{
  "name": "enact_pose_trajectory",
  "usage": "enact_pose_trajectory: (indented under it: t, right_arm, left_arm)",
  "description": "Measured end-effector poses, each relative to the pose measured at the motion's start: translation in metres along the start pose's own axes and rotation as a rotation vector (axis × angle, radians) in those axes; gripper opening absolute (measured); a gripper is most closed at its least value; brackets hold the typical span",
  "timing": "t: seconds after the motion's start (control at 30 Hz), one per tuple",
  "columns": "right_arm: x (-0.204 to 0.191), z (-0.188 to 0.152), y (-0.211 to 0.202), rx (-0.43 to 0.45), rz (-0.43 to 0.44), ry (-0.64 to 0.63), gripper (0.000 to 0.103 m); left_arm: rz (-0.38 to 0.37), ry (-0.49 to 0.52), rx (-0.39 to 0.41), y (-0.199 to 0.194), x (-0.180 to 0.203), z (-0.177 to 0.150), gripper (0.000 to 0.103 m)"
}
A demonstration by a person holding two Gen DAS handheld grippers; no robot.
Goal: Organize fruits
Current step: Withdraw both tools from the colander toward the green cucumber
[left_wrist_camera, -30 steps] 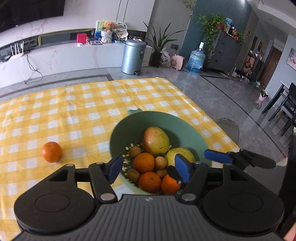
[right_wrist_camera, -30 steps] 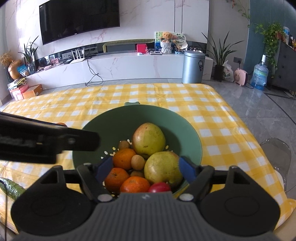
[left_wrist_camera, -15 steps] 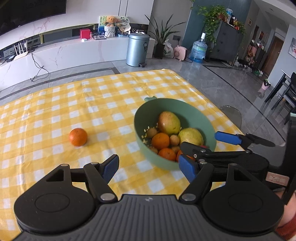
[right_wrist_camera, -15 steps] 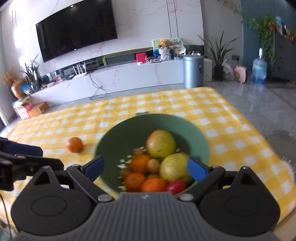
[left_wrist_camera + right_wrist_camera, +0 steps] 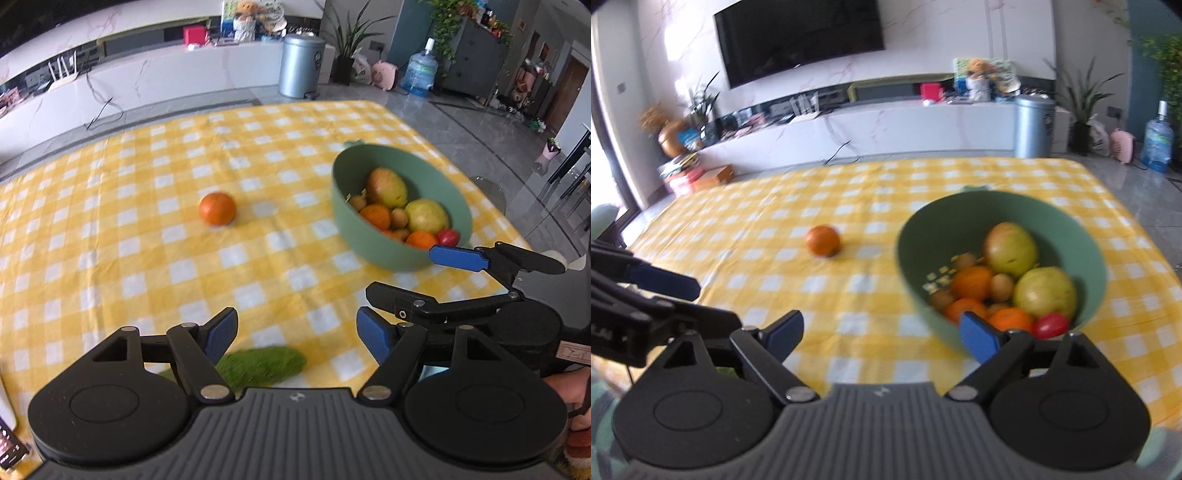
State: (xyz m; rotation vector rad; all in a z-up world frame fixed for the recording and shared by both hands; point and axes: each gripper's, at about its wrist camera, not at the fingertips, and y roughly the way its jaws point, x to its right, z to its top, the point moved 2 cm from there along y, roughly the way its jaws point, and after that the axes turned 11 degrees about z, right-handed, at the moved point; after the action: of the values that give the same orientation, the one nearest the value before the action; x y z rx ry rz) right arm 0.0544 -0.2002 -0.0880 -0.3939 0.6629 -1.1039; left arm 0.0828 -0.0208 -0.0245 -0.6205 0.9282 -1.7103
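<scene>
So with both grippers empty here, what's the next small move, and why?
Probably reach the left gripper forward to the loose orange. It lies alone on the checked cloth, outside the green bowl that holds the other fruit. The left jaws stand open with nothing between them; the right gripper's jaws are closing, also on nothing.

One green bowl, four oranges, two mangoes, one cucumber, one tomato.
</scene>
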Motion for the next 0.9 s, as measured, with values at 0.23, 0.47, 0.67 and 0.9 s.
enact_pose_trajectory:
  t: [0.23, 0.47, 0.67, 0.9]
  right_arm:
    - [-0.023, -0.01, 0.012, -0.079, 0.051, -0.016, 0.075]
    - [-0.038, -0.027, 0.029, -0.174, 0.09, -0.013, 0.066]
    - [-0.05, -0.037, 0.044, -0.245, 0.13, -0.045, 0.066]
    - [-0.051, -0.041, 0.064, -0.292, 0.119, -0.046, 0.066]
  left_arm:
    - [-0.011, -0.035, -0.023, 0.001, -0.023, -0.019, 0.086]
    - [-0.028, -0.099, -0.085, 0.016, -0.043, -0.037, 0.084]
    - [-0.035, -0.12, -0.134, 0.027, -0.049, -0.048, 0.083]
    - [-0.029, -0.108, -0.15, 0.037, -0.052, -0.052, 0.083]
